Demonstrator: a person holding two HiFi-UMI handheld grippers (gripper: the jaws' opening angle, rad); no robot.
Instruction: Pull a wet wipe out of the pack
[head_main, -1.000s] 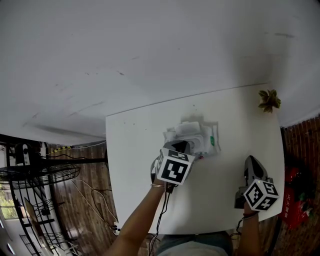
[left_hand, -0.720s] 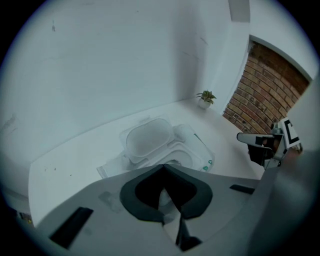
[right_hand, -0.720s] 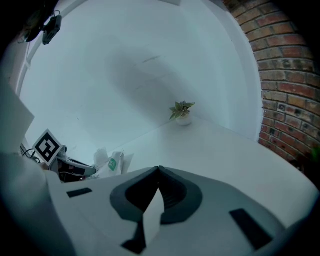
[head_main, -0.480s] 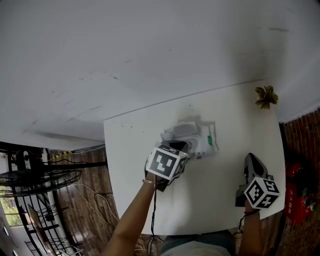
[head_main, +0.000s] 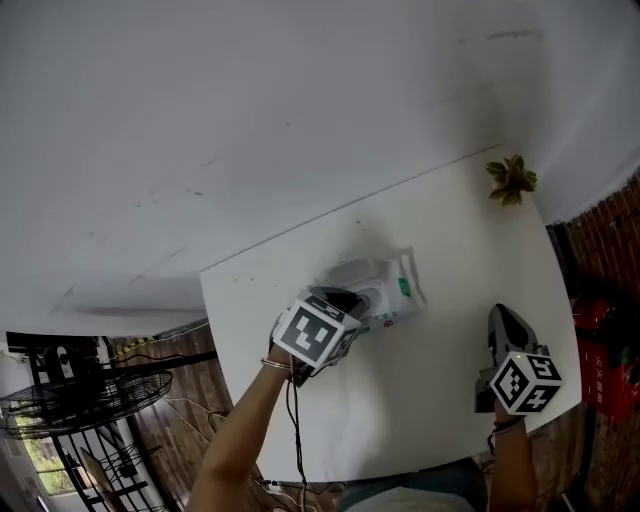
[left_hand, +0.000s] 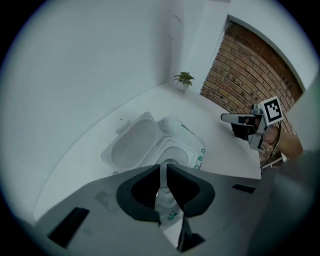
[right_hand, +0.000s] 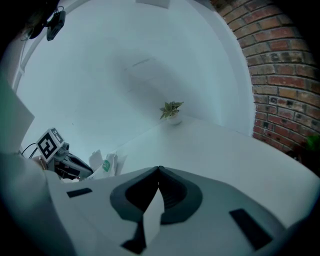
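Both fingers (left_hand: 142, 192) clenched: left gripper (left_hand: 163, 168) on wet wipe (left_hand: 164, 199), right gripper (right_hand: 159, 170) empty; plant (right_hand: 171, 110) beyond.

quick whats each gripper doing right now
Left gripper: shut on the wet wipe at the pack opening.
Right gripper: shut, holding nothing, away from the pack.

white pack (head_main: 388, 288), white table (head_main: 440, 385), red-brick wall (left_hand: 246, 65)

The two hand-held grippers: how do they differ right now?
Place: the left hand-held gripper is over the open pack; the right hand-held gripper is off to the side, away from it. Grasp: the left one's jaws pinch a wet wipe; the right one's jaws are shut on nothing. Both are closed.
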